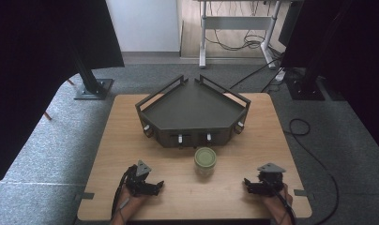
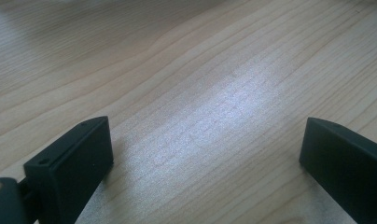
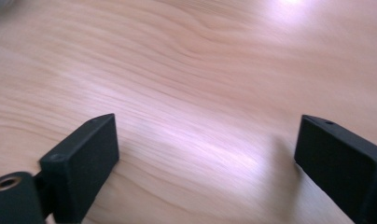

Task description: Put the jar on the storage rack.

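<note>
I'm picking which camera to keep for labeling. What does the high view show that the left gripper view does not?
High view: the green-lidded jar, the dark corner tray behind it, both hands, the right gripper and the carpet around the table. Left gripper view: close wood grain between two wide-apart black jaws. Both: the left gripper and the wooden table.

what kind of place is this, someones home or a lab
Probably a lab or recording studio, not a home: a small wooden table stands on grey carpet between black curtains, with floor cables and metal desk legs behind. A person works two hand-held grippers there.
</note>
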The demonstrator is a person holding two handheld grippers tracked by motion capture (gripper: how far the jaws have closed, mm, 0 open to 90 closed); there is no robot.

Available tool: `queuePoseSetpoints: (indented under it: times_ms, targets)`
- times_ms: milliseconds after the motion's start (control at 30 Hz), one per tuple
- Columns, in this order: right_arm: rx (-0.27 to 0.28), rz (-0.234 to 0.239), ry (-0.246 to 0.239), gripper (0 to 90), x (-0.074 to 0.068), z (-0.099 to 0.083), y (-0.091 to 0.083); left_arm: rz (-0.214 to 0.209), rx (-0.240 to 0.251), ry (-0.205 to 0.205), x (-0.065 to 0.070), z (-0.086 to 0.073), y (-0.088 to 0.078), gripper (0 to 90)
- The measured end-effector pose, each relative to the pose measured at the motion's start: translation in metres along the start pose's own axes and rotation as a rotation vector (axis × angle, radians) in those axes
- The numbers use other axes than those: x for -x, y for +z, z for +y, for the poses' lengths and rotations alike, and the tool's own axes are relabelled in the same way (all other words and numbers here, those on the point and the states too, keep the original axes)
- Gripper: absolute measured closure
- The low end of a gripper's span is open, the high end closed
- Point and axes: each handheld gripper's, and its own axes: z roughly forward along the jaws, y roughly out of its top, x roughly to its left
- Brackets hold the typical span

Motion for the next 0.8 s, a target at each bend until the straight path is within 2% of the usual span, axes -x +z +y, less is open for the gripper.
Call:
queuePoseSetpoints:
  times_ms: [167, 567, 800]
  targets:
    - [0.005, 0.006, -0.010, 6.0, 0.0053, -0.0034, -0.0024, 0.001, -0.001, -0.001, 0.0001, 0.0000, -0.0001, 2.3]
    - [-0.002, 0.005, -0.010, 3.2, 0.0058, -0.0028, -0.0013, 0.001, 0.000, -0.001, 0.0001, 0.0000, -0.0001, 2.3]
    - [0.017, 0.018, -0.022, 2.9, 0.0027, -0.0006, -0.0045, 0.001, -0.001, 0.000, 0.0000, 0.0000, -0.0001, 2.3]
